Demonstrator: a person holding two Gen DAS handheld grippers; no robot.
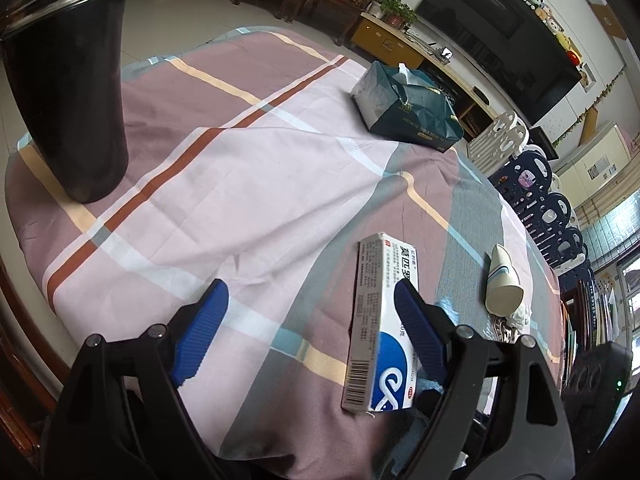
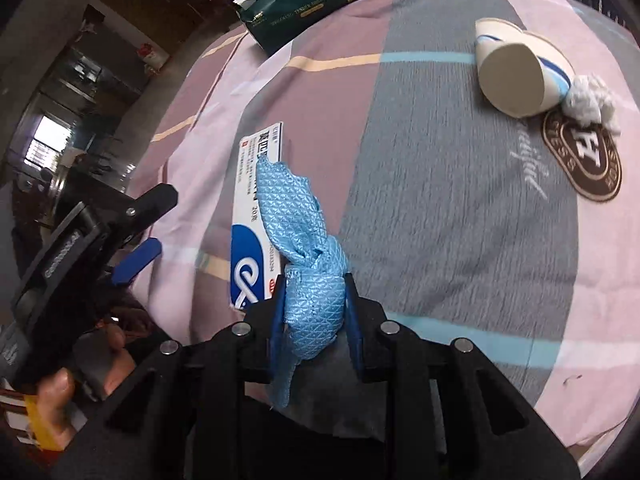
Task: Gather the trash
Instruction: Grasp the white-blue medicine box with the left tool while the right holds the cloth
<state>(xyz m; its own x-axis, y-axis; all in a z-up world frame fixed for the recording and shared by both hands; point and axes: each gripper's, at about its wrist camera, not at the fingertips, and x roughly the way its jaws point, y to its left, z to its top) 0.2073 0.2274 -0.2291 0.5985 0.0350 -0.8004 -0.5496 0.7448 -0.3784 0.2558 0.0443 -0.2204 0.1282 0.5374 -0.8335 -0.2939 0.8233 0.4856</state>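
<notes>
A white and blue medicine box (image 1: 378,324) lies on the striped tablecloth (image 1: 240,168). My left gripper (image 1: 312,304) is open, its right finger over the box, its left finger over bare cloth. The box also shows in the right wrist view (image 2: 250,216), partly hidden. My right gripper (image 2: 314,300) is shut on a light blue textured plastic bag (image 2: 304,240) and holds it above the cloth. A tipped paper cup (image 2: 516,72) and a white crumpled tissue ball (image 2: 590,98) lie at the far right; the cup also shows in the left wrist view (image 1: 502,280).
A tall black bin with a steel rim (image 1: 68,80) stands at the table's left. A dark green tissue pack (image 1: 408,108) lies at the far side, also seen in the right wrist view (image 2: 300,4). Chairs (image 1: 536,200) stand beyond the right table edge.
</notes>
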